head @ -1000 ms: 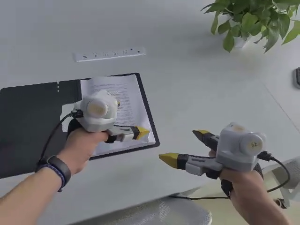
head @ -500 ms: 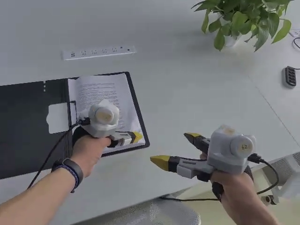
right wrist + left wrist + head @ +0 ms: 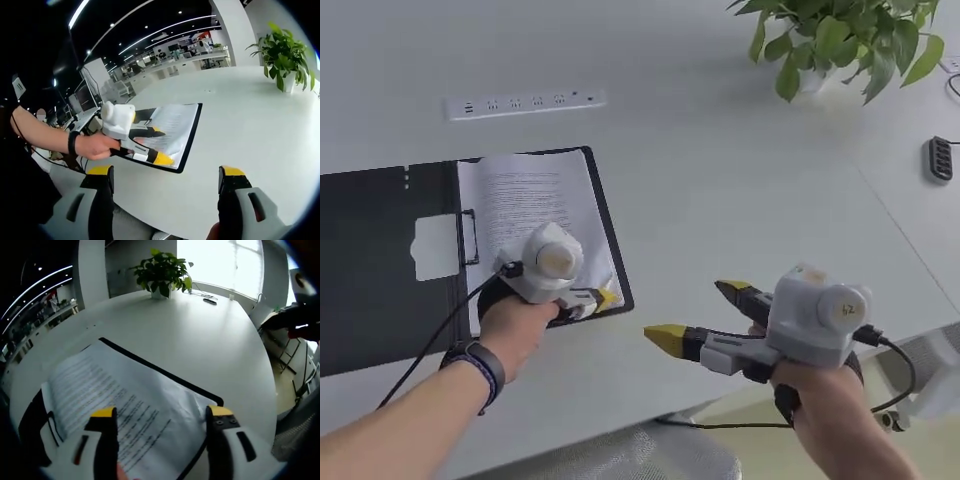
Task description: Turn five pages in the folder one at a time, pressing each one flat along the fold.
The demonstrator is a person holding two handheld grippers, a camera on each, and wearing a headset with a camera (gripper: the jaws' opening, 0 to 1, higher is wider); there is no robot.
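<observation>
The print on the top page (image 3: 532, 205) is too small to read. You have one black folder (image 3: 380, 290) lying open on the white table (image 3: 740, 180). Your left gripper (image 3: 161, 412) hovers over the page's lower corner, jaws wide apart and grasping nothing. Your right gripper (image 3: 698, 312) gapes empty over bare table beside the folder.

White worktop (image 3: 740, 190) carries: black folder (image 3: 370, 300) lying open at left, printed page up; white power strip (image 3: 525, 103) beyond it; potted plant (image 3: 840, 45) far right; small black device (image 3: 940, 158) at right edge.
</observation>
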